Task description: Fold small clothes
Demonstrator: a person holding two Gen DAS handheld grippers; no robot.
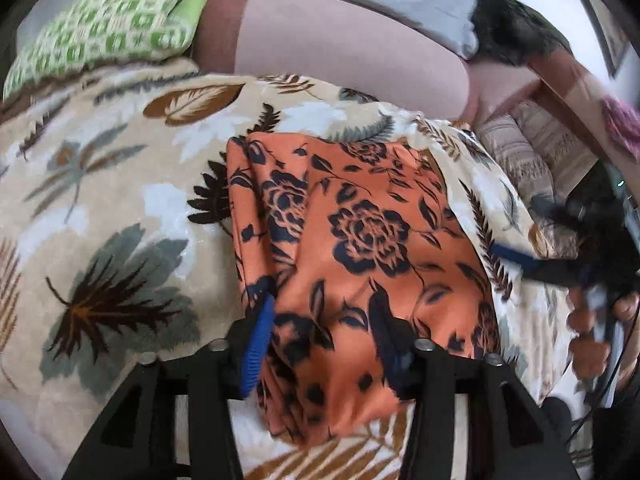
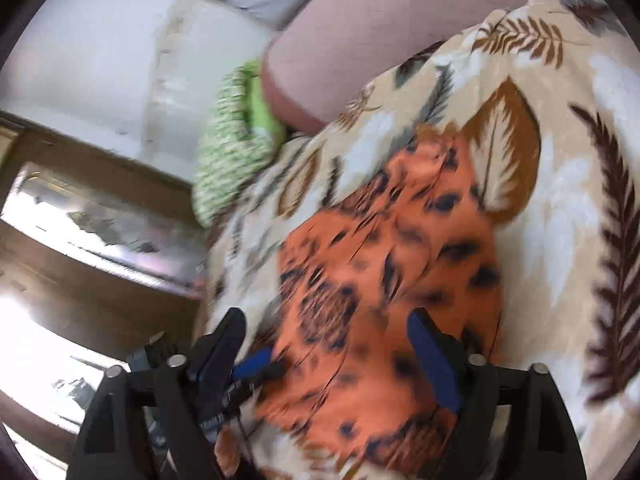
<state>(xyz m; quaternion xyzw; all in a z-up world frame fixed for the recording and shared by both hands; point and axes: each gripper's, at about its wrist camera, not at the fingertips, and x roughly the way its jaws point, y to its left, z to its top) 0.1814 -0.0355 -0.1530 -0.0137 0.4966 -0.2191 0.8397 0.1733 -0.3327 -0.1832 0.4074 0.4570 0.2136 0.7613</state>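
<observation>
Orange floral garment (image 1: pixel 360 248): folded into a rough rectangle, lying on the leaf-print blanket (image 1: pixel 112 184), long axis running away from the left gripper (image 1: pixel 320 340). Left jaws part-open, straddling its near edge, nothing pinched; nearer of the two. Right gripper (image 2: pixel 332 360): jaws wide, empty, above the cloth's side edge.

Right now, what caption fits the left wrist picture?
Open left tongs over a folded orange flowered cloth on a leaf-print blanket.
</observation>
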